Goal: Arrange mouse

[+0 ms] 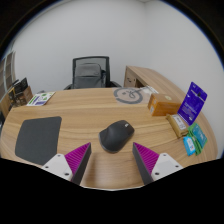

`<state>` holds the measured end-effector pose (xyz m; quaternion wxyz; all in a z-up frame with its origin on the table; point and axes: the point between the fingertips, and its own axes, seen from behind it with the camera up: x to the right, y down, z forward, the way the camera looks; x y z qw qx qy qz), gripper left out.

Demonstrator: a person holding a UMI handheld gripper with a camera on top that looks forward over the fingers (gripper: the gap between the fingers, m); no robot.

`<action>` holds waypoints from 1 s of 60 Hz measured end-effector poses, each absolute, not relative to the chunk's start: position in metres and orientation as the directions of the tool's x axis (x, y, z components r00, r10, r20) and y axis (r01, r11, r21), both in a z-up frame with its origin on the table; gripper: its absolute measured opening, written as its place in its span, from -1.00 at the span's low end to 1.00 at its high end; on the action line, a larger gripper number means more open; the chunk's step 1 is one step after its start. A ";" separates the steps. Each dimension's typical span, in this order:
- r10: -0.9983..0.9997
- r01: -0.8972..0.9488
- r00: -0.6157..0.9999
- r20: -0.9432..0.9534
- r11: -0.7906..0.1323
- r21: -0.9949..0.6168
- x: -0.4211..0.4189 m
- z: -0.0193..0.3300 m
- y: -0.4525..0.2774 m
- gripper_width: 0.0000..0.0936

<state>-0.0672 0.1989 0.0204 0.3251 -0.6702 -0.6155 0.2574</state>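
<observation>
Gripper (112, 160) open (holding nothing), mouse (118, 134) just ahead on wooden desk (95, 110).

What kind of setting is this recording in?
Probably an office: a wooden desk with a black office chair behind it, a computer mouse and a dark mouse pad. The open tongs sit just short of the mouse.

Before you lies a wooden desk (90, 105) bearing a dark mat (38, 138), a coiled cable (128, 95), a cardboard box (165, 103) and a purple box (195, 98); behind it stands a chair (89, 72).
</observation>
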 end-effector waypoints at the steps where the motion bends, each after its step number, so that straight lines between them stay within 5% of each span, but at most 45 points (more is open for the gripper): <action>1: 0.992 0.659 0.113 0.053 -0.034 -0.752 -0.069 0.019 0.199 0.81; 60: 0.994 0.677 0.082 0.078 0.002 -0.736 -0.173 -0.005 0.197 0.83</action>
